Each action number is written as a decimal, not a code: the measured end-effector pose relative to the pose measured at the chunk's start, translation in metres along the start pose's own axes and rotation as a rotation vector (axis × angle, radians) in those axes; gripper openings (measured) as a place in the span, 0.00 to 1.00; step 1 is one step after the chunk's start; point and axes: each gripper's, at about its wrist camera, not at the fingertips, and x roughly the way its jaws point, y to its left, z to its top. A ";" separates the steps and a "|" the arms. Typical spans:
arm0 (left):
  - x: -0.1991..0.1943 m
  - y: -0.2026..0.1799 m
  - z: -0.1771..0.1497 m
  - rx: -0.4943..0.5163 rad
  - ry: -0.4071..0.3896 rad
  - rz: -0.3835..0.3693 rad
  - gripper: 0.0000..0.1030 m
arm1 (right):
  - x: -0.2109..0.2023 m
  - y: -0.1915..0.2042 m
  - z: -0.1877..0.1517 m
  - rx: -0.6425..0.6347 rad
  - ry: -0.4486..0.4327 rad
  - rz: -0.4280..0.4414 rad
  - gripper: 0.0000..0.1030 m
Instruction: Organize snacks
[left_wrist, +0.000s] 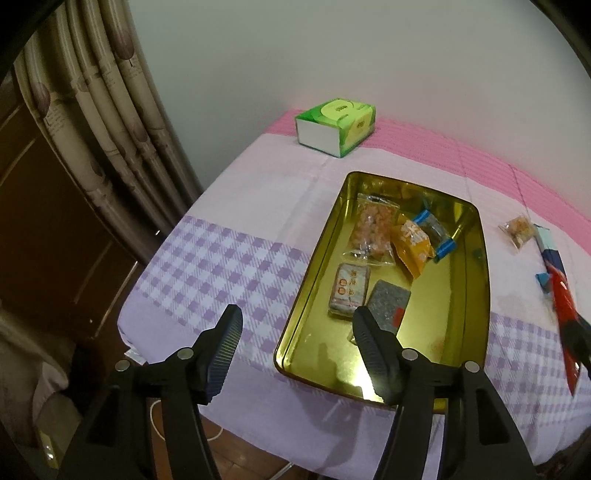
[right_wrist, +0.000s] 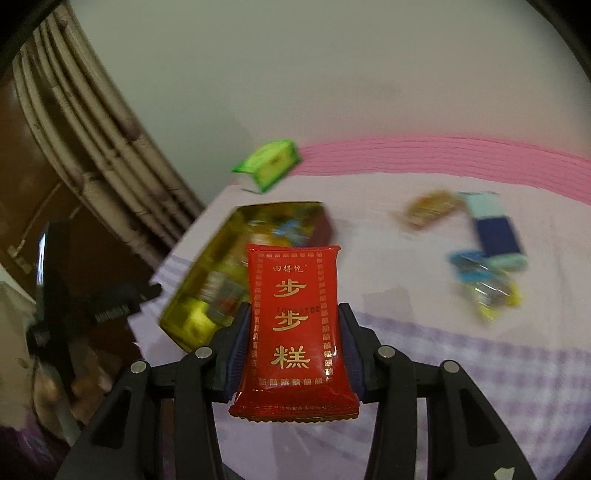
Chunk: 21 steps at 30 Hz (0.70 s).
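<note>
A: Gold metal is shining under the left gripper (left_wrist: 297, 328), the tin tray (left_wrist: 476, 295) on the checked cloth (left_wrist: 221, 266). In the left wrist view the jaws are standing apart with nothing between them, and they are hanging over the near edge of the tray.

B: And what is lying inside already?

A: I am counting five: a clear bag of orange pieces (left_wrist: 373, 230), a yellow packet (left_wrist: 412, 243), a dark one with blue ends (left_wrist: 434, 232), a pale printed pack (left_wrist: 349, 291) and a grey block (left_wrist: 388, 304). One small clear packet (left_wrist: 517, 230) is waiting on the cloth, well apart from the tray.

B: The other view?

A: There the right gripper (right_wrist: 295, 332) is clamping a red packet (right_wrist: 295, 321) with gold letters, upright between both pads, in the air near the tray. The rest is blurred. Beyond it a brownish packet (right_wrist: 428, 206), a blue-and-white pack (right_wrist: 495, 232) and a blue-yellow one (right_wrist: 480, 277) are lying loose on the cloth.

B: So about halfway?

A: I think so. The green tissue box (left_wrist: 336, 125) seems no part of it.
</note>
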 end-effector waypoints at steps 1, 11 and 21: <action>0.000 0.000 0.000 0.001 -0.001 0.001 0.62 | 0.008 0.006 0.006 -0.001 0.009 0.017 0.41; 0.002 0.000 0.001 0.016 -0.003 0.019 0.64 | 0.081 0.040 0.033 -0.009 0.087 0.040 0.42; 0.006 0.001 0.003 0.017 0.009 0.016 0.64 | 0.121 0.041 0.039 0.023 0.131 0.028 0.42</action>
